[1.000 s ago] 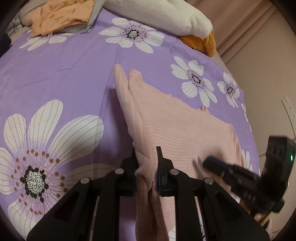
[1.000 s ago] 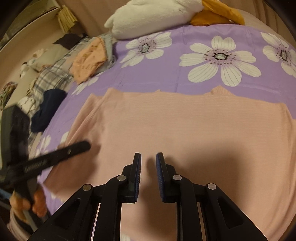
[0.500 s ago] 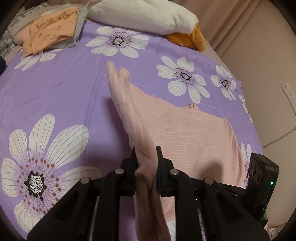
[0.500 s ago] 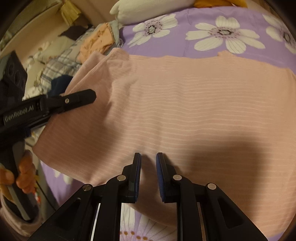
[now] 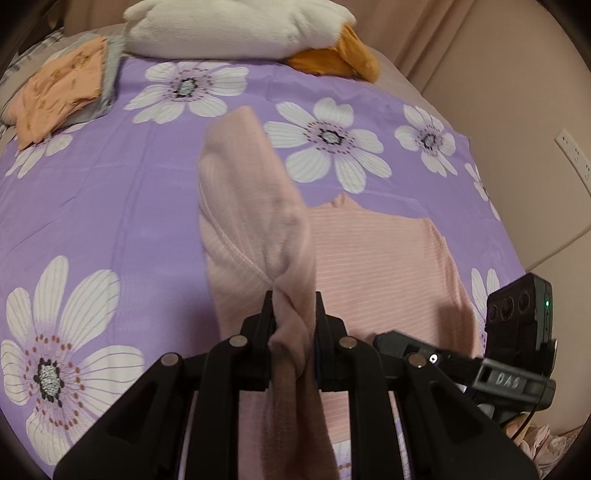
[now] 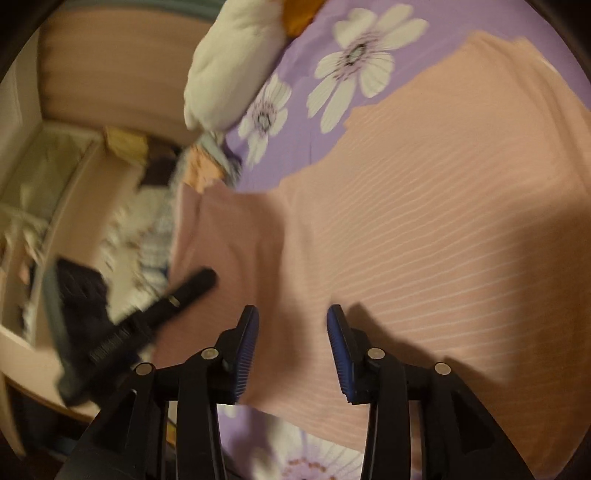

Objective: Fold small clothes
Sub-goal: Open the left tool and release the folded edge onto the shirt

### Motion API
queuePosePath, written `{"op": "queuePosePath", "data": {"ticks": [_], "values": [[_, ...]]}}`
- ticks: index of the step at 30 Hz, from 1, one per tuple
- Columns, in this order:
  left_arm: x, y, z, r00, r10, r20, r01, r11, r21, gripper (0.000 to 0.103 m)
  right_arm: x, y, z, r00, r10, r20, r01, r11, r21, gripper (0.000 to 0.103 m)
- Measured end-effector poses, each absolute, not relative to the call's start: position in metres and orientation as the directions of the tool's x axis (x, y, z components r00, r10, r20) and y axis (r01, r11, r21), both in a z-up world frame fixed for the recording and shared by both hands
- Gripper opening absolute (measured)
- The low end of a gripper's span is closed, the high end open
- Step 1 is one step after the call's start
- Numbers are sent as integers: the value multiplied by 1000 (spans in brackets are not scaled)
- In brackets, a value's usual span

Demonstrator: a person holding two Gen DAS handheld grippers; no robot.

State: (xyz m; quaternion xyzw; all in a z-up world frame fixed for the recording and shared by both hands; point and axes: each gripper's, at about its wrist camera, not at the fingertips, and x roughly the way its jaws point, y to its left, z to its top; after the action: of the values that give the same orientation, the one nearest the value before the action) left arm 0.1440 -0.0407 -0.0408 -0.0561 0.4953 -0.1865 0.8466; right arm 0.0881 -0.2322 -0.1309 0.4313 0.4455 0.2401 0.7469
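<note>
On a bed [image 5: 110, 206] spread with a purple flowered cover, we pinch a bunched fold of the pink striped garment [image 5: 376, 266] in our left tool [image 5: 293, 325], lifting that side clear while the rest lies flat. Our right tool [image 6: 292, 343] hovers low over the garment's near edge, its blue-padded jaws opening with nothing between them. A white plush toy [image 5: 236, 29] and an orange cloth [image 5: 59, 92] rest at the far end of the bed.
</note>
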Motion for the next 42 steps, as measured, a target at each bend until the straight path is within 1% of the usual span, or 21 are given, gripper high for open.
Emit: {"op": "queuePosePath", "data": {"ticks": [2,5,7,13,14,15,16,17,18,23,25,28,31,35,39,42], "values": [[145,-51,-45,432,-362,-826,267,926,-267,16,86,-239,-134,506,750,-426,44,471,881,41],[148,-62,-53,412,-357,-839,267,927,-263,16,83,-246,-140,524,764,-377,74,400,914,47],[149,-66,-58,396,-359,-845,266,926,-269,16,82,-249,-144,535,772,-344,93,351,932,48],[149,-83,-68,348,-377,-858,284,915,-287,22,82,-262,-150,549,772,-320,128,301,945,50],[147,-84,-69,343,-382,-858,291,912,-290,26,84,-261,-151,550,773,-316,134,292,947,50],[147,-86,-70,335,-388,-859,299,908,-294,36,84,-262,-153,551,773,-314,141,285,948,50],[146,-88,-72,317,-399,-860,308,901,-304,42,84,-264,-154,551,774,-314,148,280,949,50],[146,-90,-74,302,-405,-863,311,898,-312,59,84,-266,-156,550,774,-312,152,275,949,50],[145,-90,-75,293,-412,-863,311,895,-322,66,84,-267,-157,550,775,-311,156,270,950,50],[138,-85,-74,276,-455,-847,316,875,-367,66,86,-271,-160,556,777,-295,179,235,955,52],[136,-77,-72,276,-474,-836,305,868,-391,66,86,-271,-159,550,778,-303,182,243,953,53],[133,-53,-65,304,-492,-816,270,866,-421,66,88,-269,-157,536,780,-324,180,270,946,56],[131,-34,-60,350,-467,-812,239,883,-404,66,92,-262,-151,515,771,-374,177,331,927,58],[132,-8,-58,369,-489,-790,185,872,-453,66,101,-243,-137,477,737,-479,140,474,869,58],[133,6,-63,386,-473,-792,148,879,-453,66,114,-221,-128,434,733,-523,81,547,833,58],[131,12,-67,395,-437,-808,134,897,-421,66,125,-208,-130,405,702,-586,70,615,786,58]]}}
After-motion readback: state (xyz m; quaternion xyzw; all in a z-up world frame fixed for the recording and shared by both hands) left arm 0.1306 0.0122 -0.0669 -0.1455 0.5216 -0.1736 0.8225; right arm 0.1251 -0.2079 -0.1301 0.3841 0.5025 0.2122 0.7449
